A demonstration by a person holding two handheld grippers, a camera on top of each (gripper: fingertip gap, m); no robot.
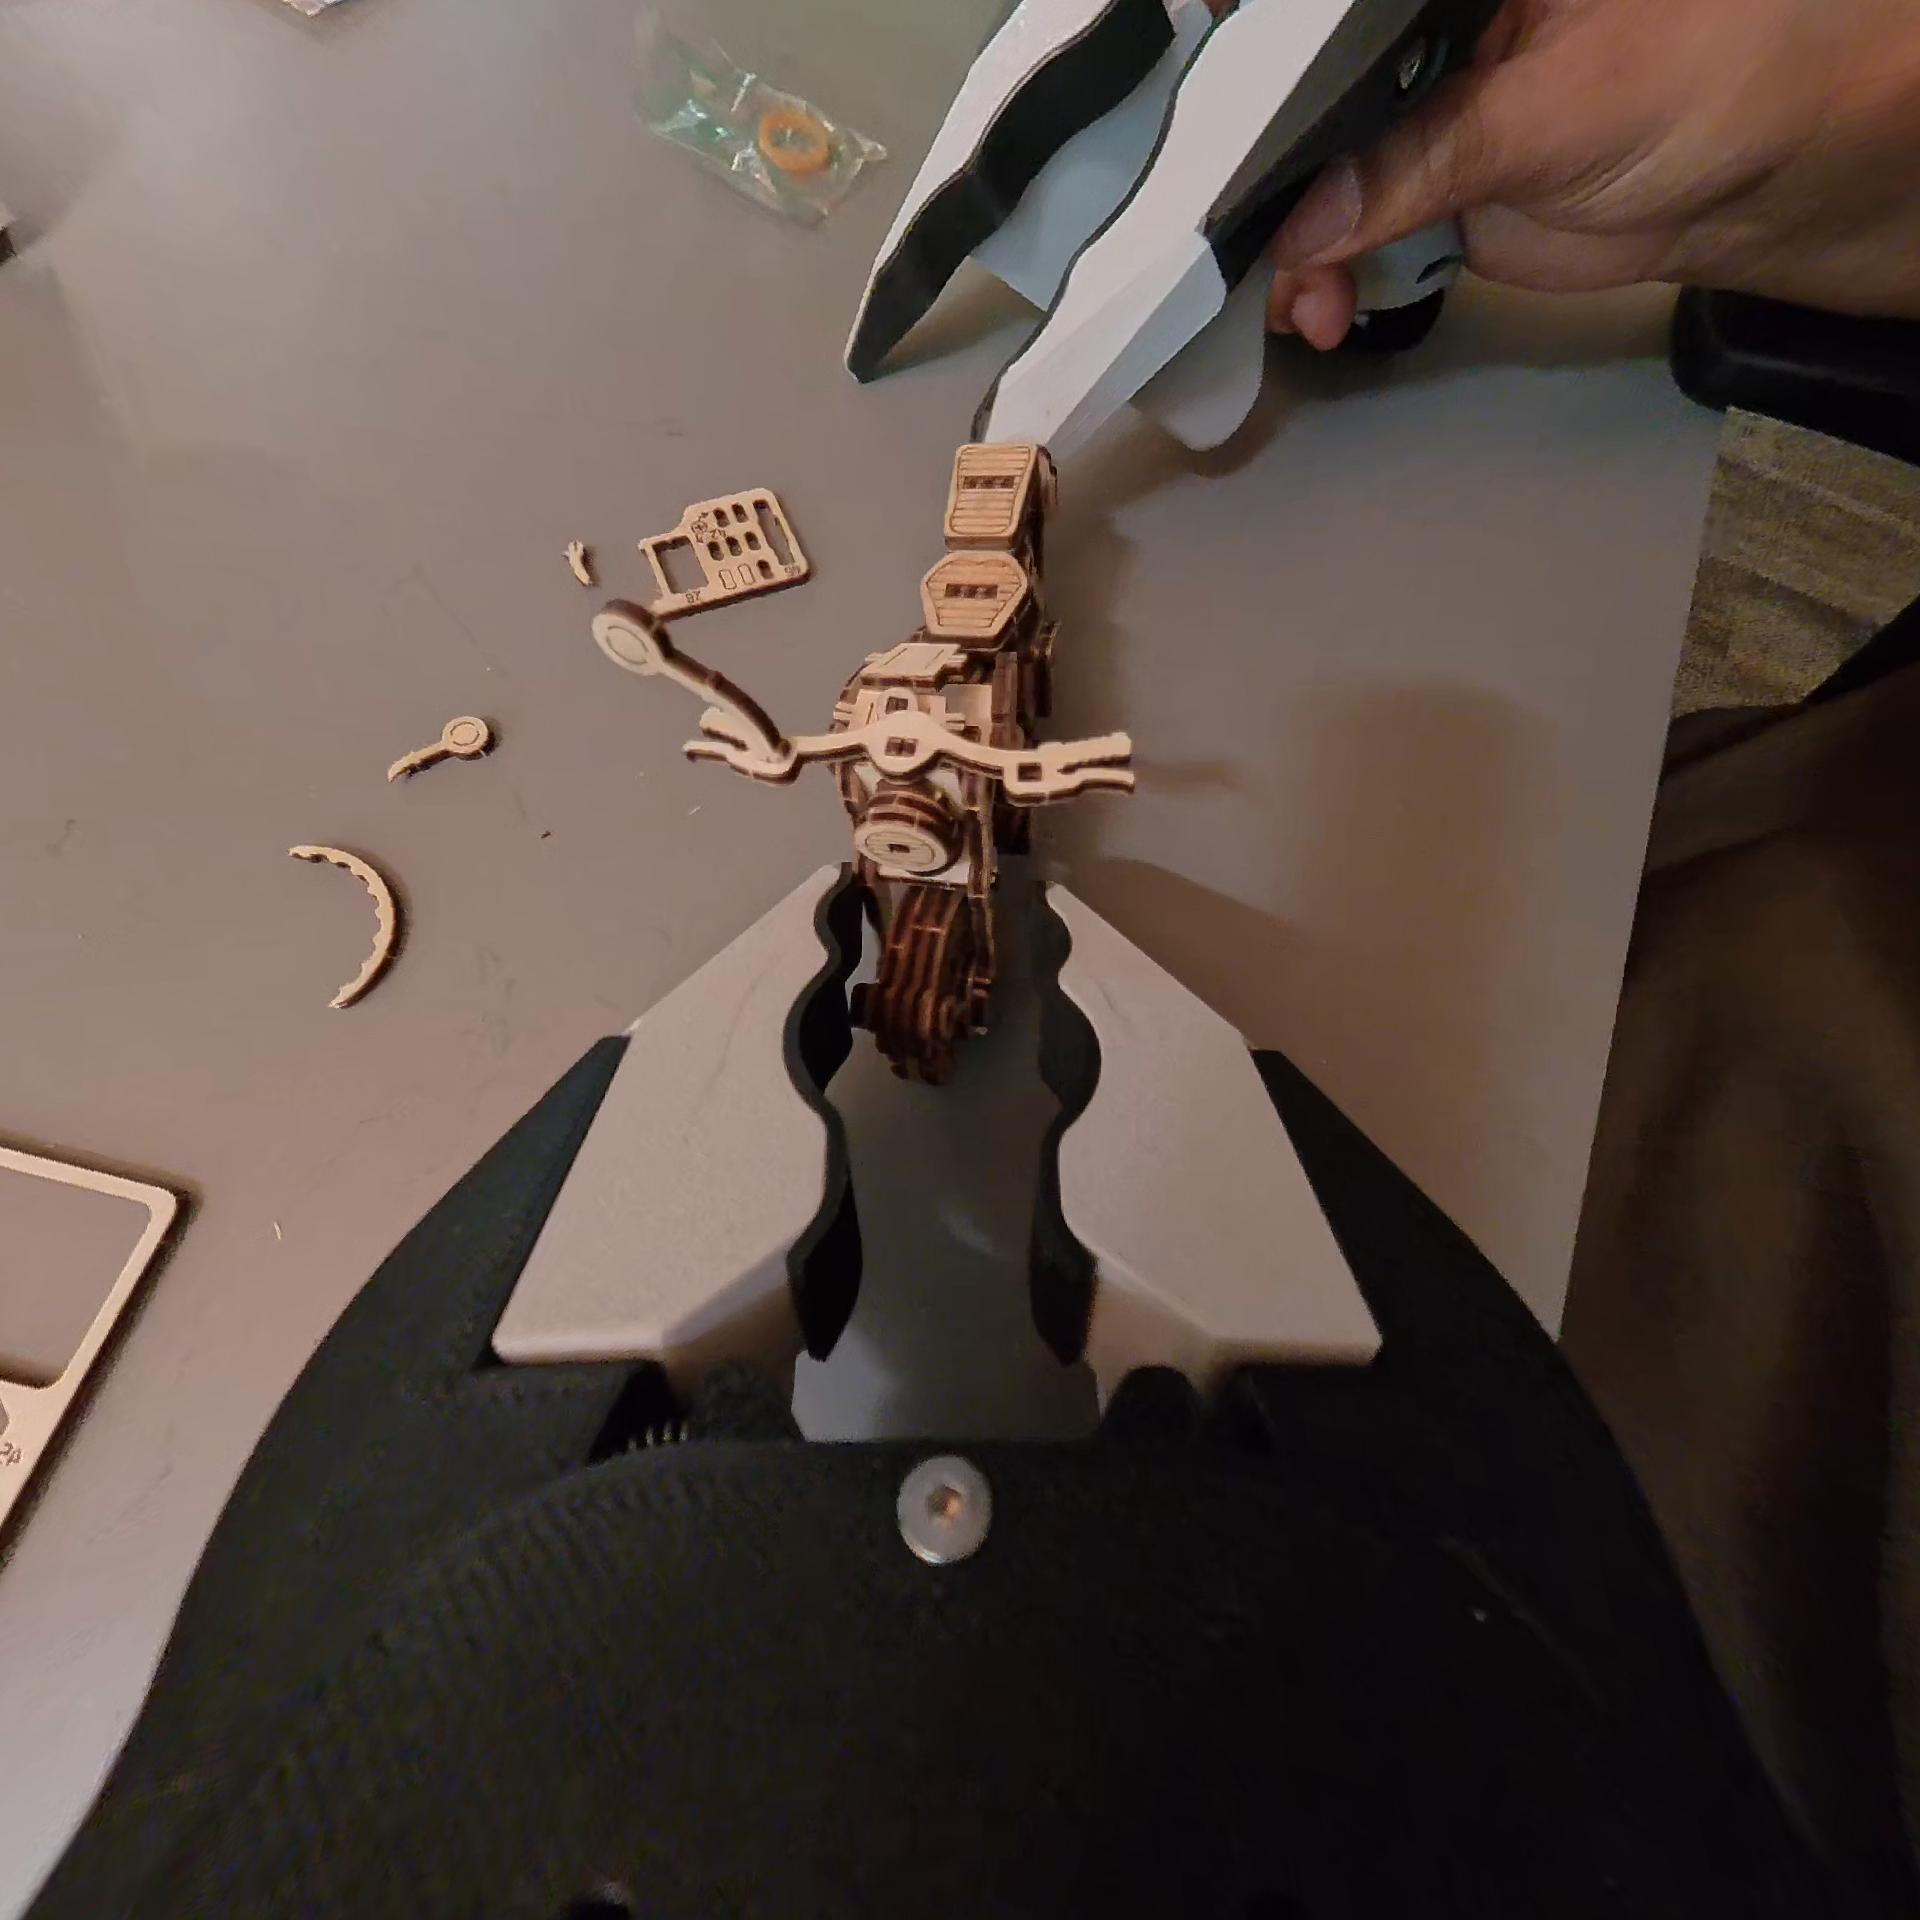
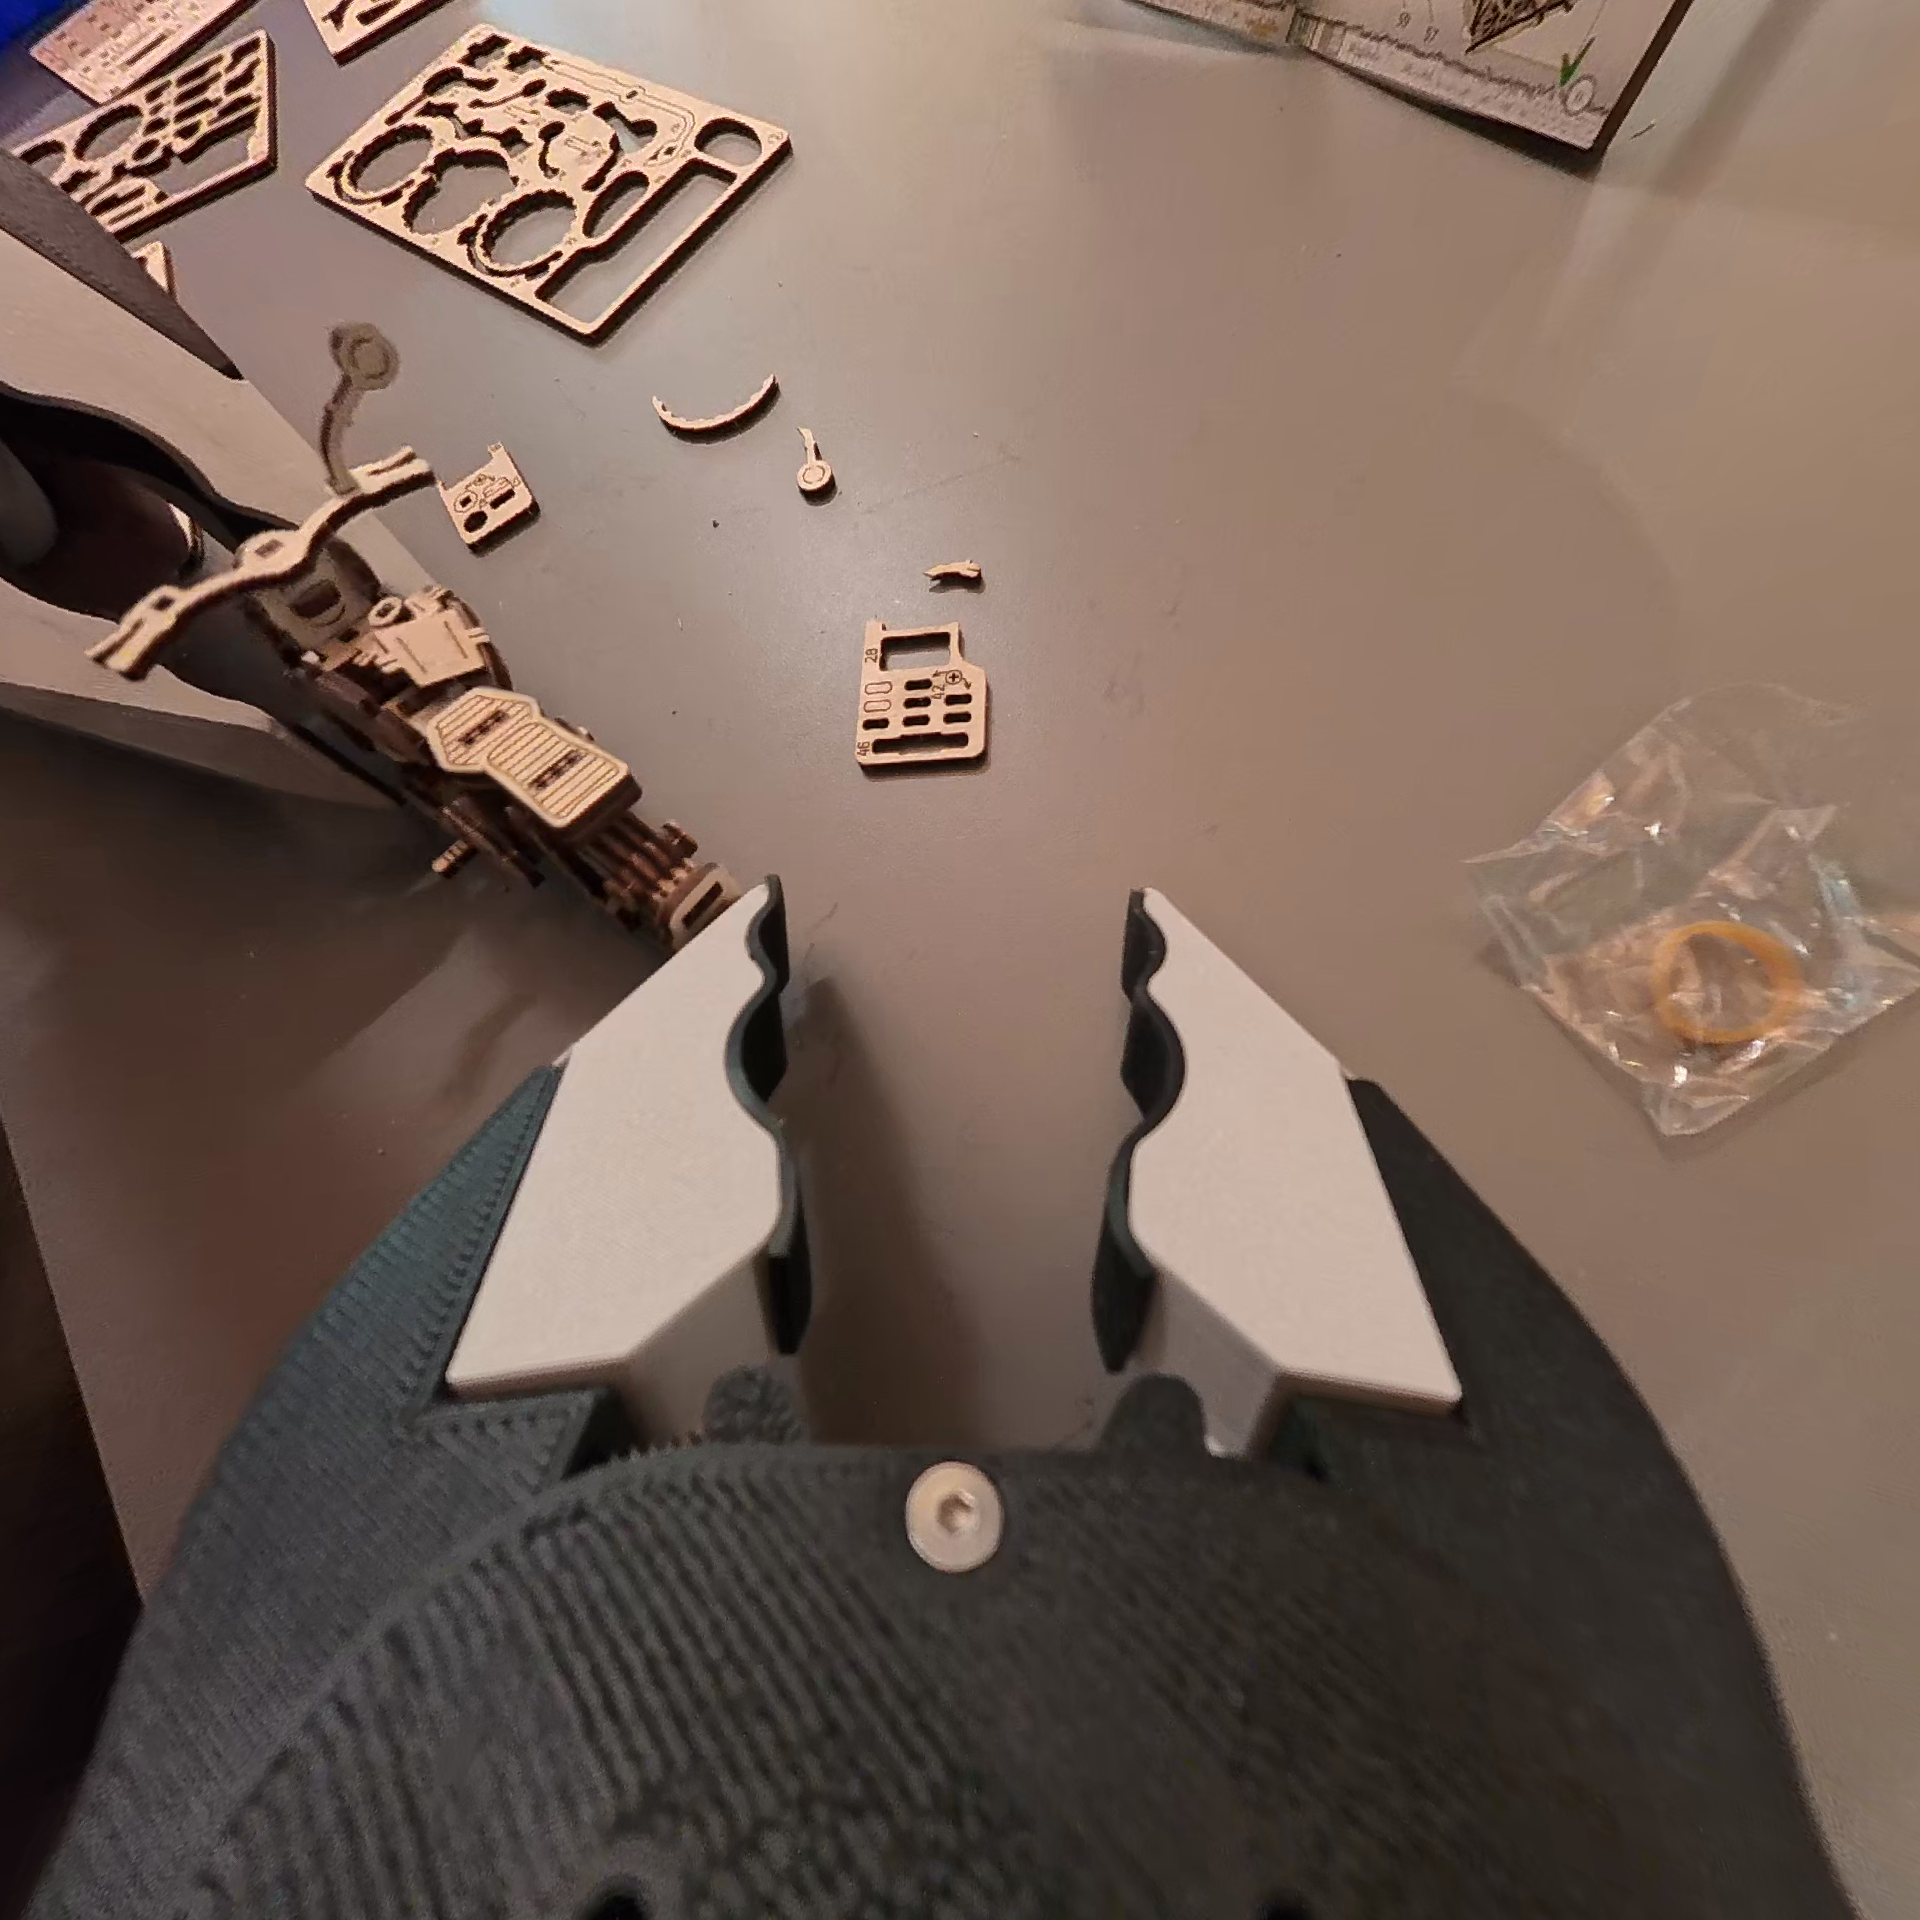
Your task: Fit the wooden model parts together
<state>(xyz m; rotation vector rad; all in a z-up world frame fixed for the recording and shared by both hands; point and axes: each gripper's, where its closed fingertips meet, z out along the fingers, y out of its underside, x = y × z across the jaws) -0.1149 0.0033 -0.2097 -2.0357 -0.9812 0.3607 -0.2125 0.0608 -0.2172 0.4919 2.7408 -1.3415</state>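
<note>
Nearest us, our left gripper (image 1: 940,904) has its jaws closed narrowly on the front wheel of the wooden motorcycle model (image 1: 961,748), holding it upright above the grey counter (image 1: 312,416) near its edge, while our right gripper (image 2: 956,914), jaws wide and empty, hovers just behind the model's rear. Across the counter we see a punched-out wooden sheet (image 2: 551,177), a clear plastic bag (image 2: 1704,925) holding an orange ring, a small part frame (image 2: 923,698), a toothed arc (image 1: 364,925) and a loose mirror piece (image 1: 447,746).
</note>
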